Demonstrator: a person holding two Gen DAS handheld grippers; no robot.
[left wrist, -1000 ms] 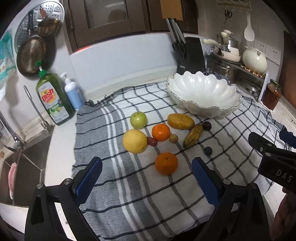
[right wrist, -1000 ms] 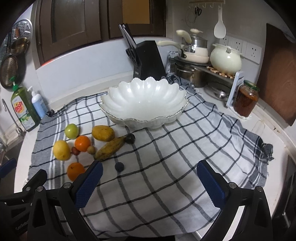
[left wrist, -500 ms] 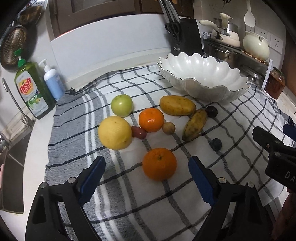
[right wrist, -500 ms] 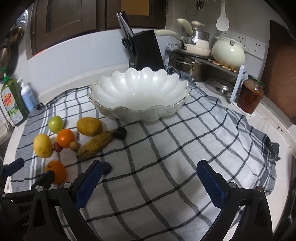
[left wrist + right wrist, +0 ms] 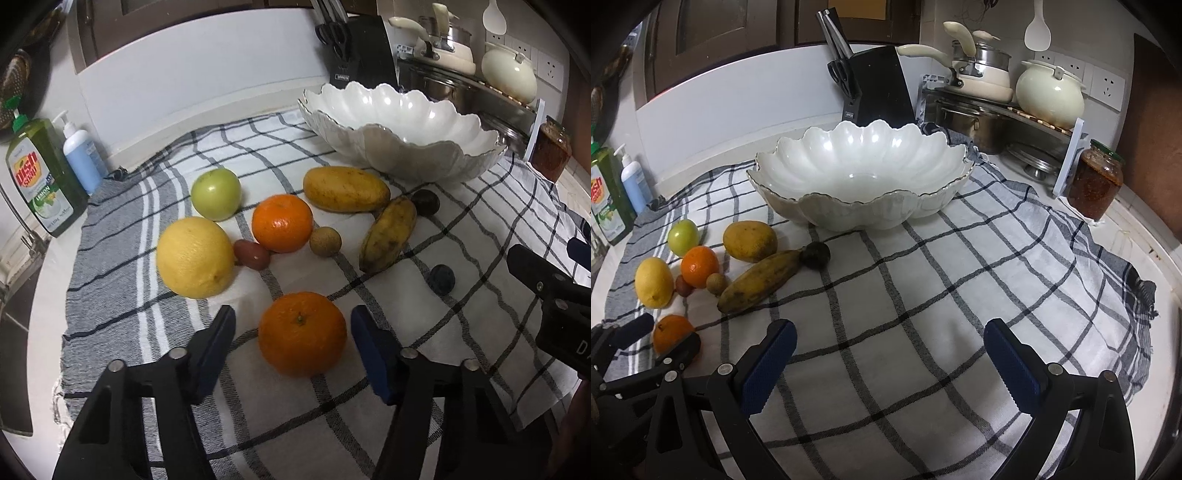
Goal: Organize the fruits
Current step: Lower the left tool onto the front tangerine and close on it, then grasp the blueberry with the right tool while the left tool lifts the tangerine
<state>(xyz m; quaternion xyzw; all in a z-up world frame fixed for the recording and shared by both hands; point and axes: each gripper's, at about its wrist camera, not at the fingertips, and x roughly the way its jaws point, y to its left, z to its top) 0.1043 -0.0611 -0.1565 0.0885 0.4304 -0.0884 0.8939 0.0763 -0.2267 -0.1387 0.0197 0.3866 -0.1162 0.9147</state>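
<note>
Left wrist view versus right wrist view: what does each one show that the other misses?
Only the left wrist view shows the small dark blue fruit on the cloth and the left claw straddling the near orange; its jaws have just been closing, pads not yet touching. Only the right wrist view shows the bowl's empty inside and the right claw open over bare cloth. Both show the lemon, banana and jar.

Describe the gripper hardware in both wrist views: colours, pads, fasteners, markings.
Both match: the left gripper and right gripper have matte black skeletal plastic fingers with triangular cut-outs, silver pivot screws and textured blue pads. White lettering starting "D" shows on the right gripper's body in the left view. No cables or sleeves are visible.
</note>
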